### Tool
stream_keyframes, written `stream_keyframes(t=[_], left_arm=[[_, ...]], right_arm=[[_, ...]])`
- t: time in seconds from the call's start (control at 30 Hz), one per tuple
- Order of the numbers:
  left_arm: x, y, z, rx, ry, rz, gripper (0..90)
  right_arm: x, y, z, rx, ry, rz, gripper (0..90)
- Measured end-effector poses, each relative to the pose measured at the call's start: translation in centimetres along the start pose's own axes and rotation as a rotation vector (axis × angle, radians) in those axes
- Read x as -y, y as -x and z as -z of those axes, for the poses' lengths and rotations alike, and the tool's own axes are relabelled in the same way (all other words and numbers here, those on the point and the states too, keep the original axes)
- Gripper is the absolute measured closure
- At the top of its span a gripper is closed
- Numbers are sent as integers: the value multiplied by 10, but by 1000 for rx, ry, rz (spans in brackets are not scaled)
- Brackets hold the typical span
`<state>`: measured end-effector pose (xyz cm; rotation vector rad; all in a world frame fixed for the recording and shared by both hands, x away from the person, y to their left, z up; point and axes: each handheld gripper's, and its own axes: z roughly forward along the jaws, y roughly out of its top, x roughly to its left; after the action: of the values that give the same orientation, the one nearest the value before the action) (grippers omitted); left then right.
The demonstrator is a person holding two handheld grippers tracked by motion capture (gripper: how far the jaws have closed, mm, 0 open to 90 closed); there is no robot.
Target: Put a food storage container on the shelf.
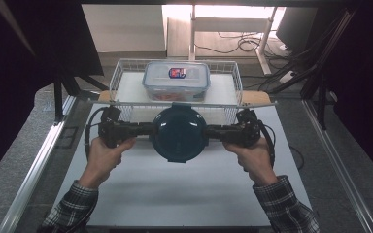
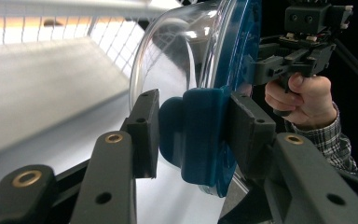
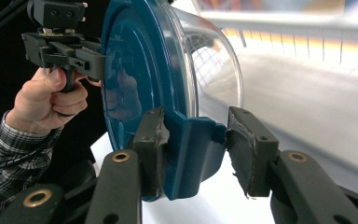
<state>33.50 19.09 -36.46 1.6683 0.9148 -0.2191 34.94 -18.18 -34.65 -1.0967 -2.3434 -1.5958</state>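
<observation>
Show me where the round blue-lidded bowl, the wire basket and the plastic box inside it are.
Blue-lidded bowl (image 1: 178, 133): high view, middle of its blue lid.
Wire basket (image 1: 238, 87): high view, right wall of white mesh.
Plastic box (image 1: 176, 74): high view, its clear lid, at the label.

A lidded plastic box is sitting in the white wire basket lying across my white table.

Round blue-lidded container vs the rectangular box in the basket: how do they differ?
The round container has an opaque dark blue lid; the rectangular box has a clear lid with a label. The round one is gripped at its side latches between the left tool and right tool; the box sits untouched in the wire basket. Both have clear bodies.
</observation>
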Motion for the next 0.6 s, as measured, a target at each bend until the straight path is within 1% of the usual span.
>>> stream_keyframes(t=[0.13,0.17,0.27,0.3,0.37,0.43,0.6], left_arm=[[-20,1,6,8,14,-8,573],[-24,2,7,9,20,-4,573],[-40,4,12,8,30,-25,573],[-47,5,14,4,37,-26,573],[-57,6,16,0,36,-37,574],[-68,7,19,-3,38,-55,574],[-94,6,23,-4,49,-59,574]], right_arm=[[-21,-4,3,8,16,22,576],[-28,-6,4,11,22,32,576],[-44,-8,7,15,36,43,576],[-48,-9,7,15,39,44,576],[-59,-9,8,10,45,44,576],[-68,-8,8,6,50,46,576],[-93,-7,9,4,70,52,576]])
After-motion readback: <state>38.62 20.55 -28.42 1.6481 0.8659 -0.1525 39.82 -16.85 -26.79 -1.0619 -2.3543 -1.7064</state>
